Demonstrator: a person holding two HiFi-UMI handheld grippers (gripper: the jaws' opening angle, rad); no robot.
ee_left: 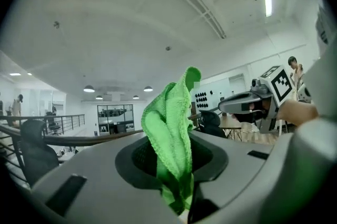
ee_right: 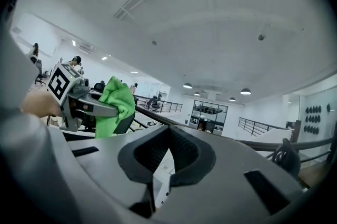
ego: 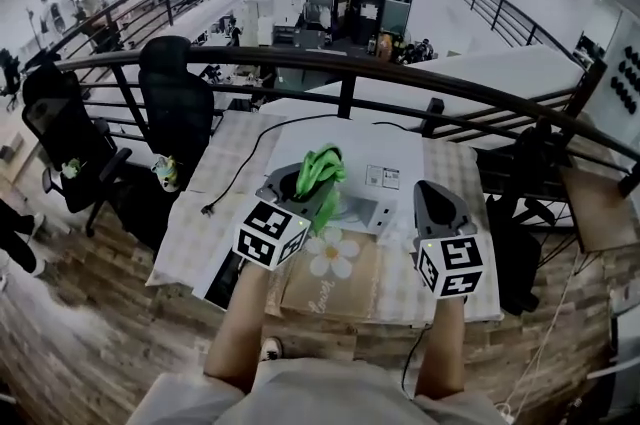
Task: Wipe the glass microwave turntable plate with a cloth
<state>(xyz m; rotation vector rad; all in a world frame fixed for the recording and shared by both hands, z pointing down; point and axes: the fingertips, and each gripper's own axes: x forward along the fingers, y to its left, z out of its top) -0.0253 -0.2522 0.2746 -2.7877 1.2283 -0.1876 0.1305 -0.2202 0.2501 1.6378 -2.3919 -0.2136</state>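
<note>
While the left hand-held gripper (ego: 305, 195) clamps a green cloth (ego: 322, 171) at frame centre above the desk (ego: 445, 163), the right hand-held gripper (ego: 436, 195) hangs closed and empty at lower right. The glass plate cannot be made out. Spreading the cloth flat before contact looks wise.

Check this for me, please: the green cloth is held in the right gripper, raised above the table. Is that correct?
Not quite. The green cloth is held in the left gripper, not the right one. The left gripper view shows it clamped between that gripper's jaws, and the right gripper view shows the right gripper with nothing in its jaws. The rest stands: the cloth is raised above the table.
</note>
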